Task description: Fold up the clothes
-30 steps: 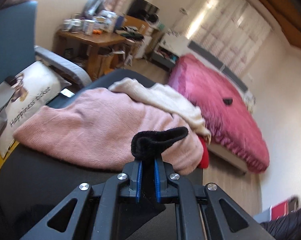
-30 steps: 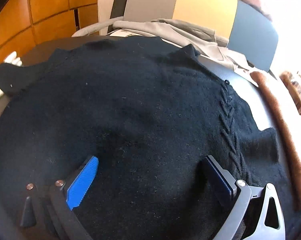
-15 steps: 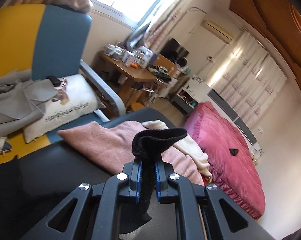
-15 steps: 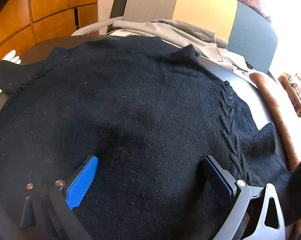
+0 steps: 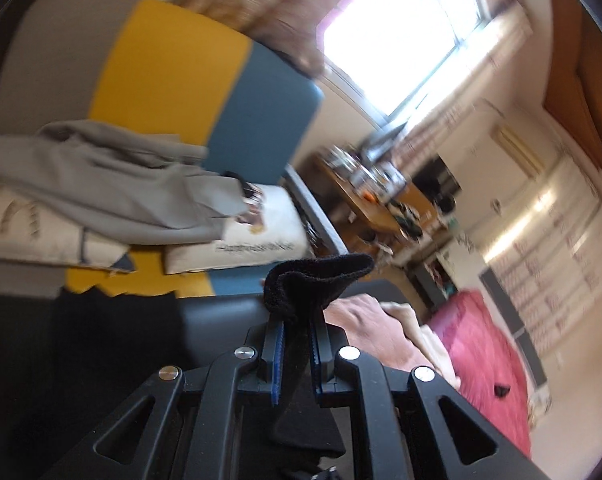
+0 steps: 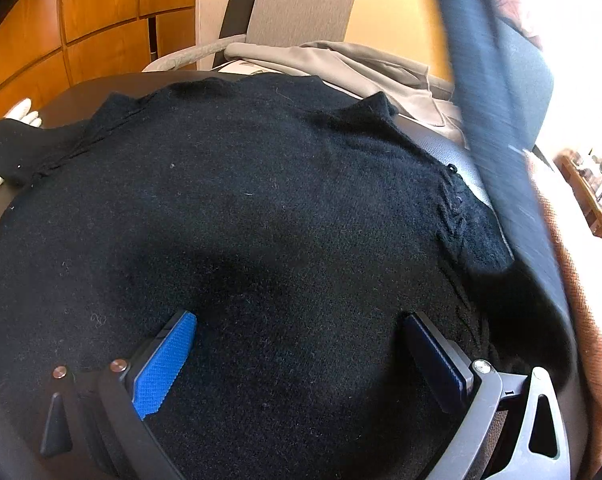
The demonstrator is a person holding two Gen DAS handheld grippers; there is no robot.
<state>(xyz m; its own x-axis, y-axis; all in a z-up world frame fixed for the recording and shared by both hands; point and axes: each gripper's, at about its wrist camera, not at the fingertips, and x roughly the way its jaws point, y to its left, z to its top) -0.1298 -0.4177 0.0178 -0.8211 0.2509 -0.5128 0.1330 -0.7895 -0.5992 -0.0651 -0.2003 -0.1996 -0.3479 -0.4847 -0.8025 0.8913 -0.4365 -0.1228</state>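
Left tool (image 5: pixel 295 344) clamped on black knit edge (image 5: pixel 317 276), cloth bunched above pads, lifted off worktop. Right tool (image 6: pixel 301 356) spread wide, resting on black sweater (image 6: pixel 241 200), gripping nothing. Sweater lies spread flat on dark worktop (image 6: pixel 445 148), collar toward 12 o'clock, cable seam at 3 o'clock. Knit looks soft, limp, stretchy, non-slip; likely sags when lifted. Best hold: hem, cuff or shoulder seam, pinching both layers.

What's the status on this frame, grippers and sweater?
Left gripper shut on black sweater sleeve, lifted. Right gripper open, resting on sweater body spread flat. Pink garment beside it, not blocking.
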